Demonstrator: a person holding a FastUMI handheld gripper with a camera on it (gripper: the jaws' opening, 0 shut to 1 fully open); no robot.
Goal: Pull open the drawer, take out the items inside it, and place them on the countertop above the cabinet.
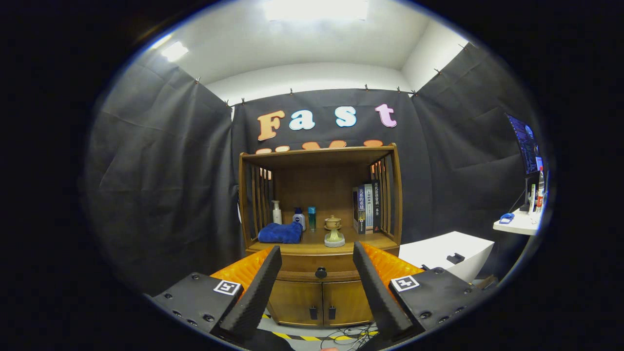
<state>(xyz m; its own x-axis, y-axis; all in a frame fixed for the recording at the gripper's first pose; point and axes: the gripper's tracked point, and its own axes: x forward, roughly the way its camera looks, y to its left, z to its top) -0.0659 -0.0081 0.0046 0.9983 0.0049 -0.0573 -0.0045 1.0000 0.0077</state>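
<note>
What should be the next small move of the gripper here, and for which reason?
Probably move the gripper straight forward toward the drawer knob. The drawer looks closed, the fingers stand open and hold nothing, and the knob lies between and beyond them, not yet within their grasp, so closing now would catch only air.

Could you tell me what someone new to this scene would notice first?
The wooden cabinet stands straight ahead, its drawer shut, the dark drawer knob showing between the spread fingers of the open hand-held gripper. On the countertop beyond them lie a blue cloth, bottles, a small ceramic pot and upright books.
</note>
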